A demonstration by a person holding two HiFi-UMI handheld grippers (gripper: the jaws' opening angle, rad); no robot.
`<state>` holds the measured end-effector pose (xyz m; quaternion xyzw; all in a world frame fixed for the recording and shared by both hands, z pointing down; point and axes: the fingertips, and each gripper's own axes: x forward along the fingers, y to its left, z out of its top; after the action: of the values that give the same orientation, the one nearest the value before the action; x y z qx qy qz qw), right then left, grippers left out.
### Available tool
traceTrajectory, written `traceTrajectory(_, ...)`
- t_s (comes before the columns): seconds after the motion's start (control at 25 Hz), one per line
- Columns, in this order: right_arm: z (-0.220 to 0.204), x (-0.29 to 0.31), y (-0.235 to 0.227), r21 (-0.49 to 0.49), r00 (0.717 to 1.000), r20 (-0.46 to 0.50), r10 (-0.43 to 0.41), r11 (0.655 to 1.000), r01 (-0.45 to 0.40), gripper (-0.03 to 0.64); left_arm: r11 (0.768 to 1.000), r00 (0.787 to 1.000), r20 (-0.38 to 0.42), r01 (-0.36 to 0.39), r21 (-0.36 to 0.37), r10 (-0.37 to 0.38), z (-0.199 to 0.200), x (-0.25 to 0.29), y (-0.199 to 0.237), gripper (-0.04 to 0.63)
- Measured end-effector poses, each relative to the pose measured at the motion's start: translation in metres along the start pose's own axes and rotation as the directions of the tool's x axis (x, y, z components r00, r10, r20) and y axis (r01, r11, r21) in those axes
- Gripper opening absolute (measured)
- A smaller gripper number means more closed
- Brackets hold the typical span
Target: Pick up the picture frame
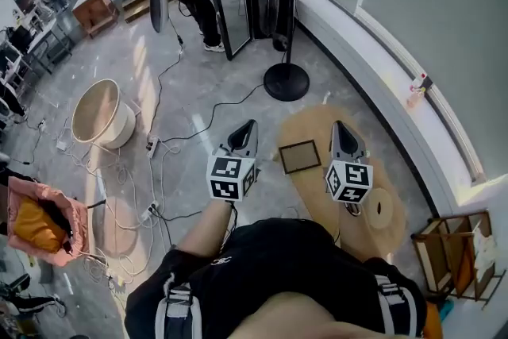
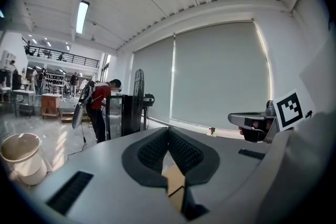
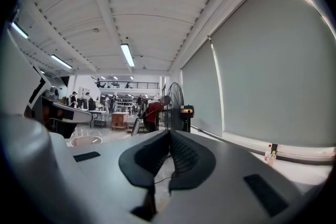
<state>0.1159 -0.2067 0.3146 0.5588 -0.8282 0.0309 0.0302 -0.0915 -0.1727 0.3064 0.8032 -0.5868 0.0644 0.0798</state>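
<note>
Black top (image 1: 270, 266) of the person fills the bottom of the head view, with both arms held forward over a tan round table (image 1: 317, 121). The left gripper (image 1: 249, 126) has its jaws pressed fully together with nothing between them, and the right gripper (image 1: 340, 126) is the same, closed and empty. Both are held above the table and touch nothing.

The picture frame (image 1: 300, 157) lies flat on the table between the two grippers, nearer the left edge of the tabletop. It has a dark border around a tan middle. Its long axis runs across, from one gripper toward the other, with the right end turned slightly away from the person.

Beyond the table a fan stand (image 1: 286, 81) rests on the grey floor, and a pale tub (image 1: 99, 113) lies tipped over well to the left among loose cables (image 1: 163, 143).
</note>
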Motion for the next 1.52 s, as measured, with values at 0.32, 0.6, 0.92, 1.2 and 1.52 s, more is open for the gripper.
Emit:
traceTrajectory(0.32,0.005,0.083,-0.049,-0.038,0.999,-0.025,-0.020,0.999,0.019,0.017,1.000,0.999,-0.050,0.012,-0.018,-0.013,0.001,0.089,0.019,0.021)
traceTrajectory(0.6,-0.005,0.140,-0.074,-0.043,0.996,-0.056,-0.063,0.997,0.060,0.017,0.998,0.995,-0.089,0.051,0.038,-0.048,0.006,0.154,0.044,0.021)
traceTrajectory(0.92,-0.045,0.165,-0.118,-0.038,0.980,-0.159,-0.119,0.993,0.114,0.017,0.999,0.980,-0.196,0.047,0.001,-0.046,-0.038,0.204,0.045,0.021)
traceTrajectory(1.2,-0.096,0.174,-0.138,0.023,0.952,-0.279,-0.125,0.990,0.137,0.018,0.995,0.951,-0.296,0.066,-0.079,-0.086,-0.083,0.232,0.042,0.050)
traceTrajectory(1.52,-0.179,0.204,-0.154,0.071,0.904,-0.426,-0.024,0.996,0.060,0.143,0.983,0.888,-0.445,0.033,-0.179,-0.111,-0.174,0.276,0.034,0.206)
